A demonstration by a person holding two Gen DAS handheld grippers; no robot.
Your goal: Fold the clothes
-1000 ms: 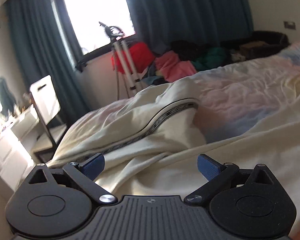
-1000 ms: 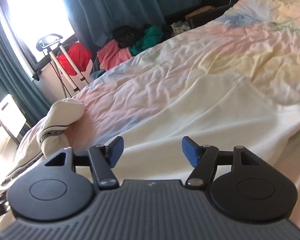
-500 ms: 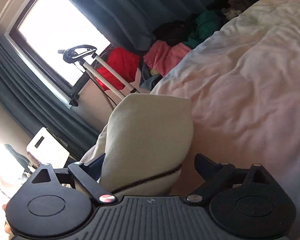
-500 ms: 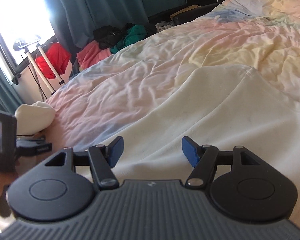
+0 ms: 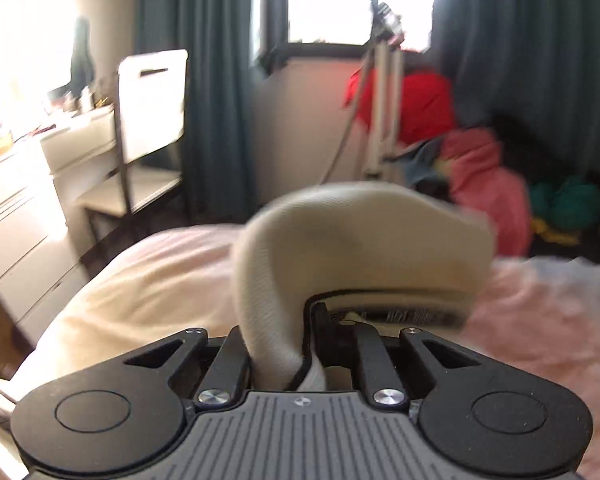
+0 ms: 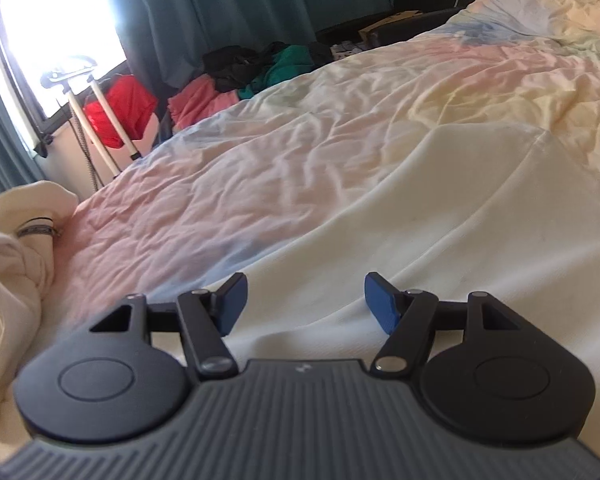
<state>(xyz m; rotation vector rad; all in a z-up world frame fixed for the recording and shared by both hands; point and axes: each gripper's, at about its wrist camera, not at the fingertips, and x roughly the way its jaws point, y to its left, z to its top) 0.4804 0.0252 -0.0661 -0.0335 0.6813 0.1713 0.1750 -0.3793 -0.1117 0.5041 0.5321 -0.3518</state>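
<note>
Left wrist view: left gripper [image 5: 278, 354] has its fingers clamped on a bunched cuff end of the cream garment [image 5: 364, 240], which humps up from between them and flops over toward 2 o'clock; a dark striped band [image 5: 400, 312] runs along its lower edge. Judging by the pinch at the end, this is a carry grip for dragging a sleeve or leg across the body, not a flattening hold. Rest of the garment trails down at 8 o'clock onto the bed [image 5: 540, 320]. Frame is motion-blurred, so finer detail isn't readable. Bed edge sits at 9 o'clock, with a white chair [image 5: 152, 120] and drawer unit [image 5: 20, 216] beyond it, so little slack that way; open bedding lies toward 3 o'clock. Right wrist view: right gripper [image 6: 302, 302] has its blue fingers [image 6: 230, 300] spread wide, holding nothing, low over the flat main panel of the cream garment, which spreads from 6 toward 2 o'clock. Likely poised to pin or take an edge while the other side folds in. The lifted bunch shows at 9 o'clock, well apart from these fingers. Plenty of bare quilt from 11 to 2 o'clock; clothes pile [image 6: 260, 72] and a tripod stand [image 6: 100, 120] sit past the far bed edge, out of the way.
</note>
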